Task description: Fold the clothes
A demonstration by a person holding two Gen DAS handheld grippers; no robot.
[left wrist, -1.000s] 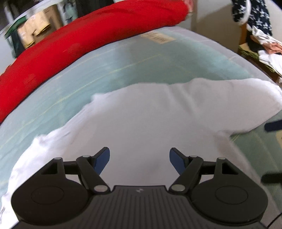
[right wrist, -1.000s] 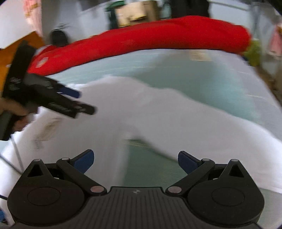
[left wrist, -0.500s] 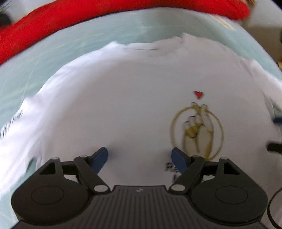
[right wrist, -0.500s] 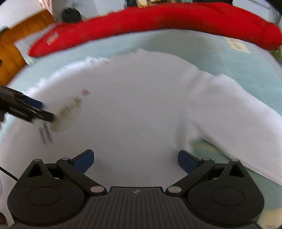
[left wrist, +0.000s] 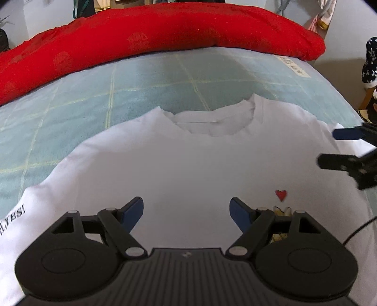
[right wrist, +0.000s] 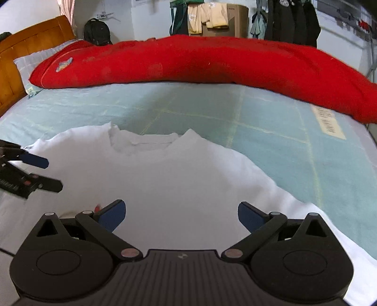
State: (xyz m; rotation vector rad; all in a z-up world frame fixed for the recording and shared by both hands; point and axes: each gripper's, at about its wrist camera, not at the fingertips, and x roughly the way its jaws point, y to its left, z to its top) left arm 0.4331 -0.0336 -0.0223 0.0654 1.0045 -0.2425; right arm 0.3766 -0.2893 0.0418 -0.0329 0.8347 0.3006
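Observation:
A white T-shirt lies flat, front up, on the pale green bed, collar pointing away from me. It has a small red heart and a printed sleeve at the left. It also shows in the right wrist view. My left gripper is open and empty, hovering over the shirt's chest. My right gripper is open and empty over the shirt's right half. Each gripper shows at the edge of the other's view, the right one and the left one.
A long red quilt roll lies across the far side of the bed. A wooden headboard and a pillow are at the left. Hanging clothes and a cardboard box stand behind the bed.
Both grippers have swung from the shirt's sleeve areas to face the collar squarely. Both stayed open. The shirt now appears spread flat.

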